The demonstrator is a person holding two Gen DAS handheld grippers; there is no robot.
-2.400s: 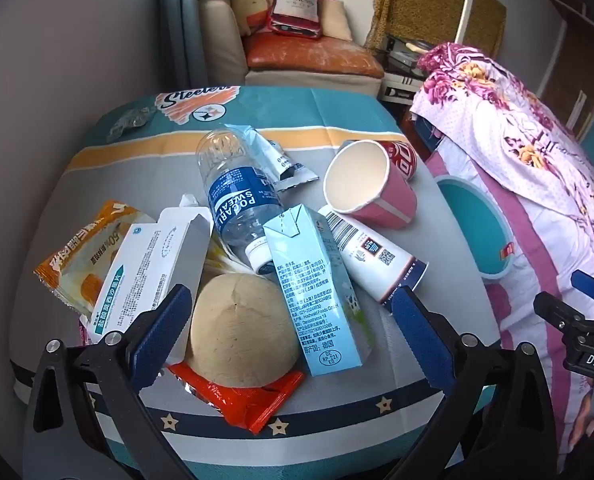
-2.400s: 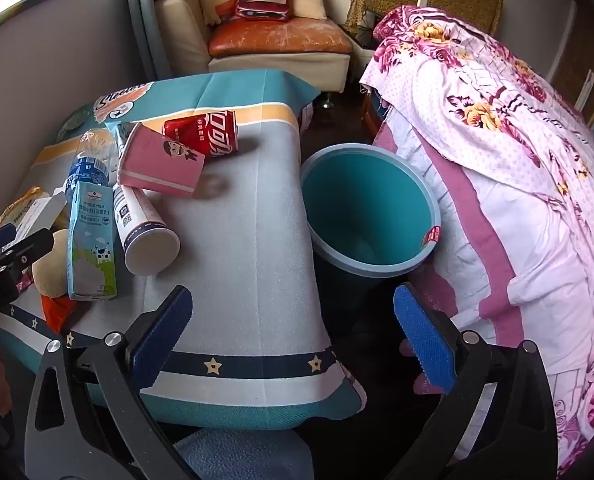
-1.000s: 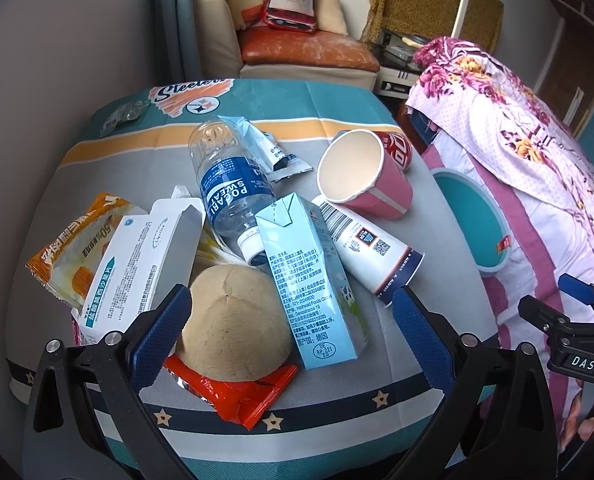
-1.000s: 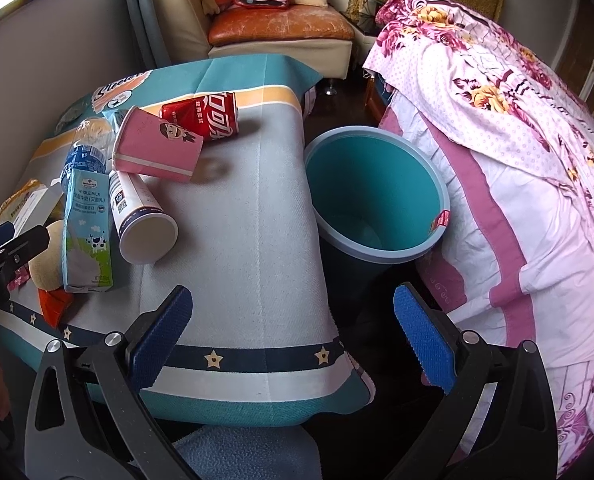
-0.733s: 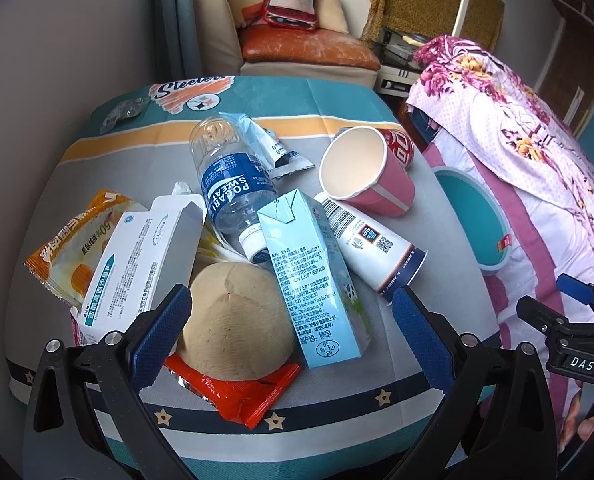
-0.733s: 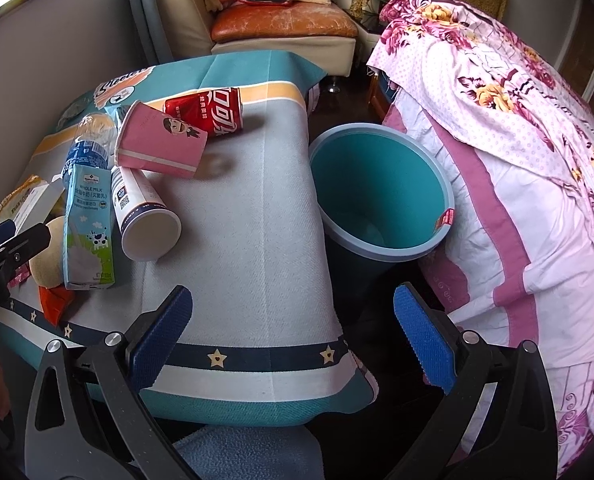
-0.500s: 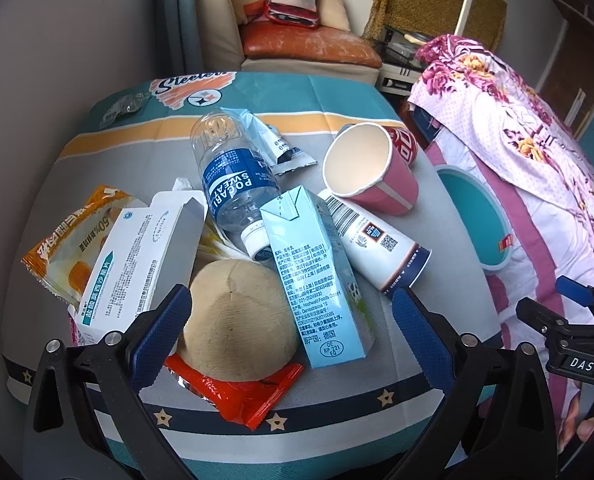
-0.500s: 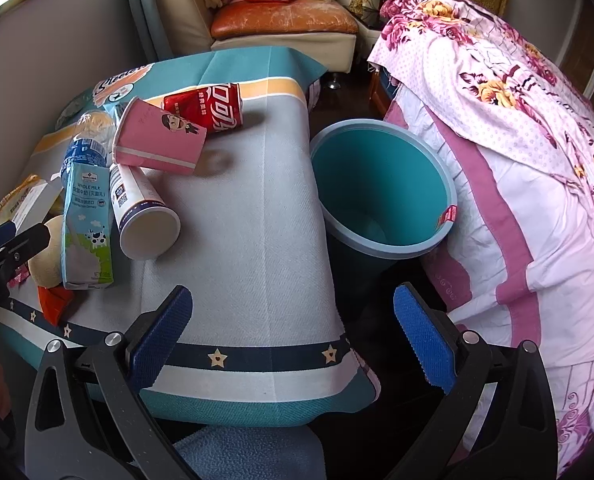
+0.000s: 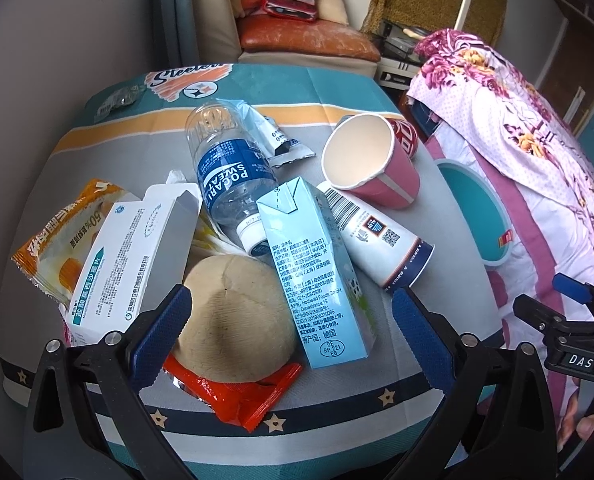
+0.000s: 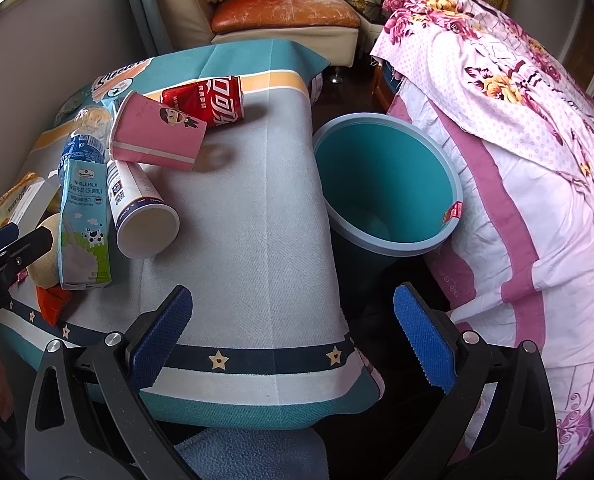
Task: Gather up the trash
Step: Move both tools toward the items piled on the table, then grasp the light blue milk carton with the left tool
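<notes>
Little has changed: the left gripper (image 9: 289, 314) drifts slightly over the carton (image 9: 313, 272), jaws wide, empty. Right gripper (image 10: 289, 332) likewise gapes empty; the bin (image 10: 389, 184) waits at 1 o'clock. 0 items collected.

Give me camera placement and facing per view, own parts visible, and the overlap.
Left wrist: on the left gripper, looking down over the trash pile on the table; its own open fingers, plus the right gripper at right.
Right wrist: on the right gripper, facing the table's right edge and the bin beside it; its own open fingers, the left gripper at left.
Shared: milk carton, pink cup, white cup, bottle, can, bin.
</notes>
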